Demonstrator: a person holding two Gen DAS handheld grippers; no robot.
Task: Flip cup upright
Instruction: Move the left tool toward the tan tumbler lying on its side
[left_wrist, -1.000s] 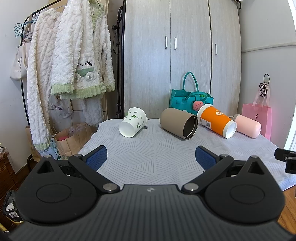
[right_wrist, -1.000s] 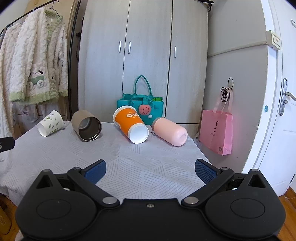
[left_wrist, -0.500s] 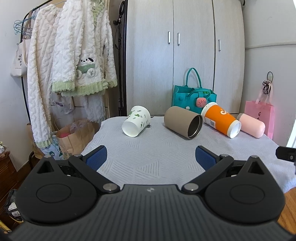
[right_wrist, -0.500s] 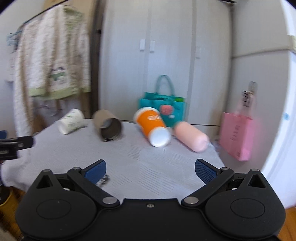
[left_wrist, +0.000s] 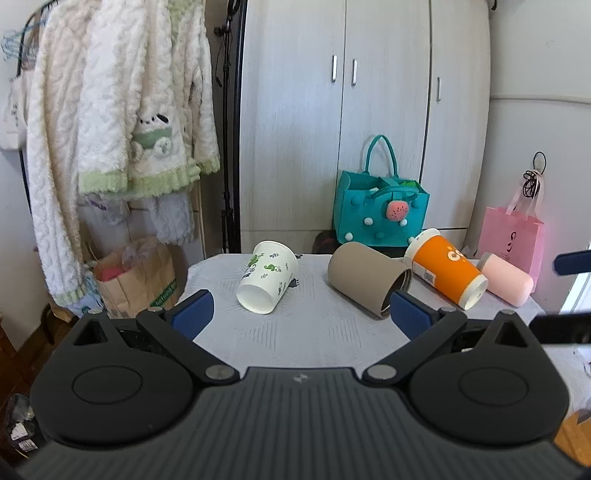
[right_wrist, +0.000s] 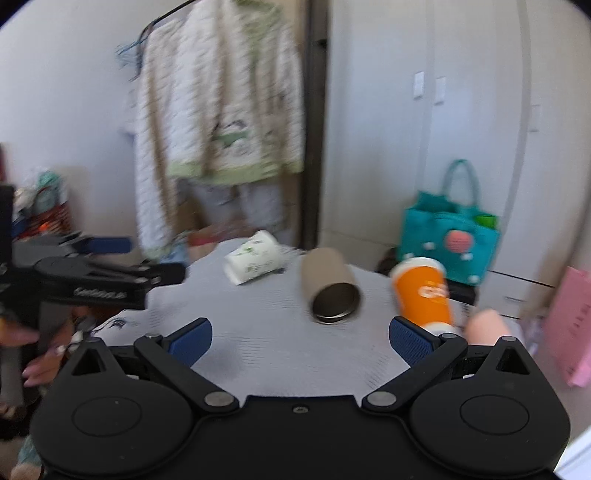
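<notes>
Cups lie on their sides in a row on a table with a white cloth of raised geometric weave (left_wrist: 295, 332). White paper cup with green leaf print (left_wrist: 267, 282), tapered, is at 11 o'clock in the left wrist view, open mouth toward the camera. Beige matte cylindrical tumbler (left_wrist: 369, 282) with a dark metal interior lies at 1 o'clock, mouth facing near-right. Orange tapered cup with white rim and white lettering (left_wrist: 445, 273) is at 2 o'clock, just beside a smooth pale pink rounded tumbler (left_wrist: 506, 278) further right; contact between them unclear.

Left gripper (left_wrist: 299, 314), black body with blue textured pads, jaws spread wide, empty, hovering over the near table edge, apart from all cups. Right gripper (right_wrist: 299, 338), same build, jaws wide, empty; its view is motion-blurred.

Background: fluffy cream cable-knit robe with green trim (left_wrist: 144, 110) at 10 o'clock, grey panelled wardrobe (left_wrist: 362, 110) at 12, teal felt tote with pom-poms (left_wrist: 380, 214), glossy pink paper bag (left_wrist: 513, 240) at 3 o'clock.
</notes>
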